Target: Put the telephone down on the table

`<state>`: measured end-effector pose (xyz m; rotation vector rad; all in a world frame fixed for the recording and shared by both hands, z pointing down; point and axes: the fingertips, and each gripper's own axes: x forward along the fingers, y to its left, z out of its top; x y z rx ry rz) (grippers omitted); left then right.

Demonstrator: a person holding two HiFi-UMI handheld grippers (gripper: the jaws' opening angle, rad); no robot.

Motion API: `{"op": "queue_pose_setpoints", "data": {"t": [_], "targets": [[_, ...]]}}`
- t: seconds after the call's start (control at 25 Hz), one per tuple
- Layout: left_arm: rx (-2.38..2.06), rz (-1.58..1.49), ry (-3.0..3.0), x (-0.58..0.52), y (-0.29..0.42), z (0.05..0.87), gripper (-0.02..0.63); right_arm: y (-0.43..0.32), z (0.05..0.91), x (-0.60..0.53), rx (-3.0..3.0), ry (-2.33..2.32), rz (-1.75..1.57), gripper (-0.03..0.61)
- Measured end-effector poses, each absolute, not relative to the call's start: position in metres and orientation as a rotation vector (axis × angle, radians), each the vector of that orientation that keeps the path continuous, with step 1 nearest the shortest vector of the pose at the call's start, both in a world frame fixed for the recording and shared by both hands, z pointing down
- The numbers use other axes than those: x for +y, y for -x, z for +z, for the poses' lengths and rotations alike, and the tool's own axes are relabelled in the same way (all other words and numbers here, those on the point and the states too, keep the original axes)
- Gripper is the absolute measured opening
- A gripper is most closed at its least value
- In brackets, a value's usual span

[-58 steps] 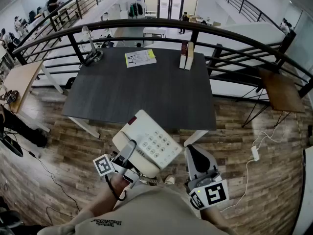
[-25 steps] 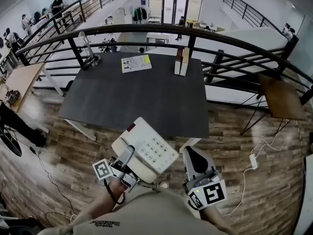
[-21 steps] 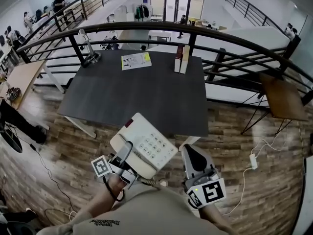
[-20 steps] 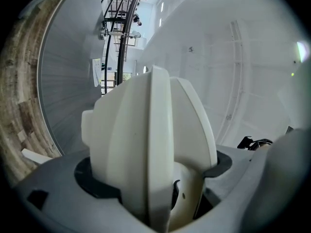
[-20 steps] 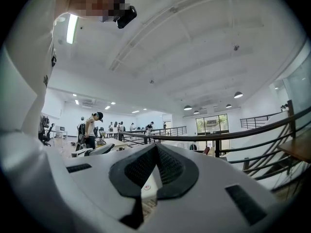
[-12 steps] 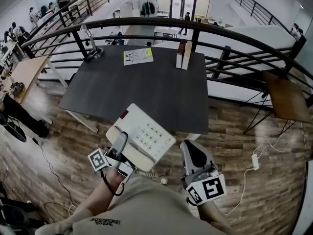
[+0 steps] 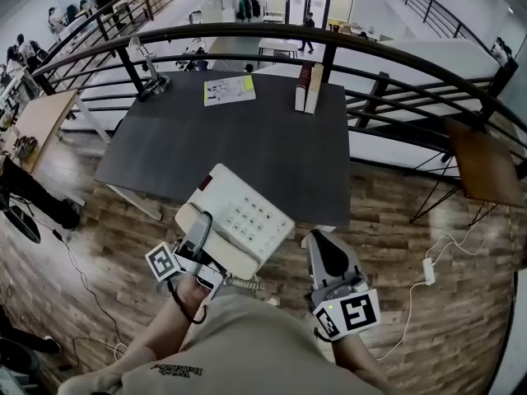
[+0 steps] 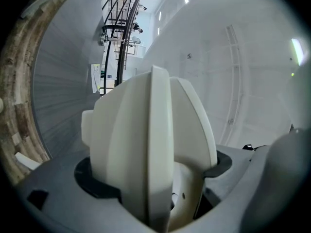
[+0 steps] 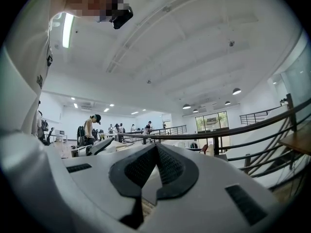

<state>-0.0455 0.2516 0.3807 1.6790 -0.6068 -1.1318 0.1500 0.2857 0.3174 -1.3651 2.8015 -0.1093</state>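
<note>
A cream telephone (image 7: 236,220) with a keypad is held in the air over the near edge of the dark grey table (image 7: 230,130), partly above the wood floor. My left gripper (image 7: 199,235) is shut on its handset side; in the left gripper view the telephone (image 8: 150,140) fills the space between the jaws of the left gripper (image 8: 155,183). A coiled cord (image 7: 239,283) hangs under it. My right gripper (image 7: 321,257) hangs to the right of the phone, shut and holding nothing. In its own view the right gripper (image 9: 155,149) shows its pads meeting.
On the table's far side stand a desk lamp (image 7: 152,81), a printed sheet (image 7: 230,90) and two upright books (image 7: 309,87). A black railing (image 7: 362,48) curves behind. A wooden side table (image 7: 482,163) stands to the right, and a power strip (image 7: 428,266) lies on the floor.
The telephone, held in the left gripper, has shifted slightly left and forward, and now overlaps the table's near edge. The right gripper stays shut and beside it.
</note>
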Motion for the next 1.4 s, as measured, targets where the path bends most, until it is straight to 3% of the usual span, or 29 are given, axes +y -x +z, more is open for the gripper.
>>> {"op": "queue_pose_setpoints", "data": {"t": [1.4], "targets": [[-0.533,-0.977,-1.568,-0.095,0.158,0.448,0.497,-0.010,0.362,-0.071,2.853,1.605,-0.117,0.002]]}}
